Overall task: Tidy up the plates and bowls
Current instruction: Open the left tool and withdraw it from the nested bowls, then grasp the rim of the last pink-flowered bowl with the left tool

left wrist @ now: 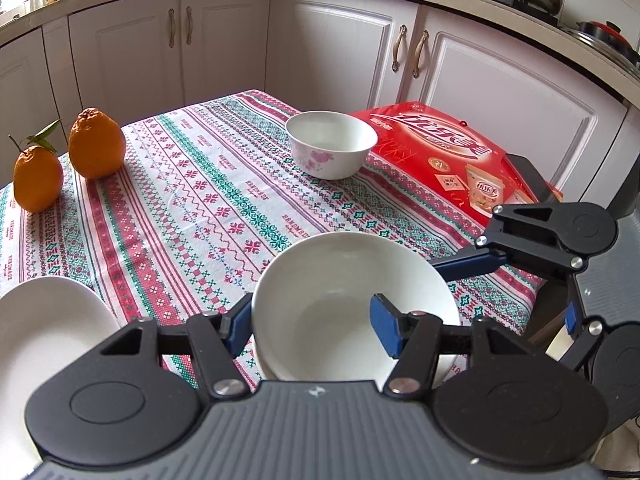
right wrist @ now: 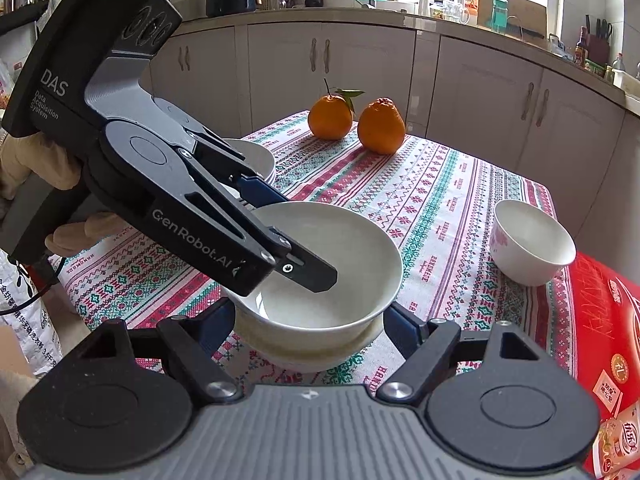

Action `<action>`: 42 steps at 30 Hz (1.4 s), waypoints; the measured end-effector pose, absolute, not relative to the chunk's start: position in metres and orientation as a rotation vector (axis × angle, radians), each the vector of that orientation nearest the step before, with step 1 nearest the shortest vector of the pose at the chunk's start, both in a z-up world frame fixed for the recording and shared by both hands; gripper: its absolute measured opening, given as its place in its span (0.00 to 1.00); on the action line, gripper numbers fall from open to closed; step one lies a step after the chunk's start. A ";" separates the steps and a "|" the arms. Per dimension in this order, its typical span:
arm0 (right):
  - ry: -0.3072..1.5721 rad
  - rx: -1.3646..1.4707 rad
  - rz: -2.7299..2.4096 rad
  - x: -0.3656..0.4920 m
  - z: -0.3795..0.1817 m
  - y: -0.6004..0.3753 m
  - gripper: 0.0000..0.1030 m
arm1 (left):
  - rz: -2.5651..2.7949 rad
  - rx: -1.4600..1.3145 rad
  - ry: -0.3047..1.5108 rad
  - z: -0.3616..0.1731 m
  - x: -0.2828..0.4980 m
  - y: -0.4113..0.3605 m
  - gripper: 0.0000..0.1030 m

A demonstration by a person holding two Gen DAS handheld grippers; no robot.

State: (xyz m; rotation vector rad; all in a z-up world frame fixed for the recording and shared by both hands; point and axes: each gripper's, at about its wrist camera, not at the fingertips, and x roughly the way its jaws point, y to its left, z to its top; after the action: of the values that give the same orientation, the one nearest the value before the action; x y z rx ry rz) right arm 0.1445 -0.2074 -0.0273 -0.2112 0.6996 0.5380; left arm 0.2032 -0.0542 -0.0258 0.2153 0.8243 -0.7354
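Observation:
A large white bowl [left wrist: 352, 304] [right wrist: 320, 276] rests on another white dish at the table's near edge. My left gripper [left wrist: 312, 326] straddles its near rim, one finger inside the bowl and one outside, jaws wide; it also shows in the right wrist view [right wrist: 288, 240]. My right gripper [right wrist: 310, 320] is open, one finger on each side of the stacked dishes, not pinching them. A small white bowl with pink flowers [left wrist: 331, 143] [right wrist: 532, 242] stands farther off. A white plate [left wrist: 44, 344] sits at the left, seen as a stack [right wrist: 256, 156] in the right wrist view.
Two oranges [left wrist: 68, 160] [right wrist: 356, 122] stand at the table's far side on the patterned tablecloth [left wrist: 208, 208]. A red gift box [left wrist: 452, 160] [right wrist: 600, 344] lies beside the small bowl. Kitchen cabinets surround the table.

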 end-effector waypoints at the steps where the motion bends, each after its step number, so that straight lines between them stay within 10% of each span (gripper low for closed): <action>1: 0.702 -0.211 0.537 0.145 -0.028 -0.207 0.82 | -0.736 0.213 0.825 -0.026 0.204 -0.055 0.58; 19: 0.632 -0.203 0.538 0.135 -0.022 -0.215 1.00 | -0.702 0.195 0.777 -0.016 0.203 -0.044 0.89; 42: 0.611 -0.164 0.288 0.156 -0.028 -0.287 1.00 | -0.739 0.311 0.755 -0.001 0.238 -0.085 0.91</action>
State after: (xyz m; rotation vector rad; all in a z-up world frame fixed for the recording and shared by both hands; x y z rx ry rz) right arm 0.1563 -0.2868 -0.0276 -0.1642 0.6110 0.2883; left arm 0.2380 -0.0851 -0.0005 0.3107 0.7549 -0.7388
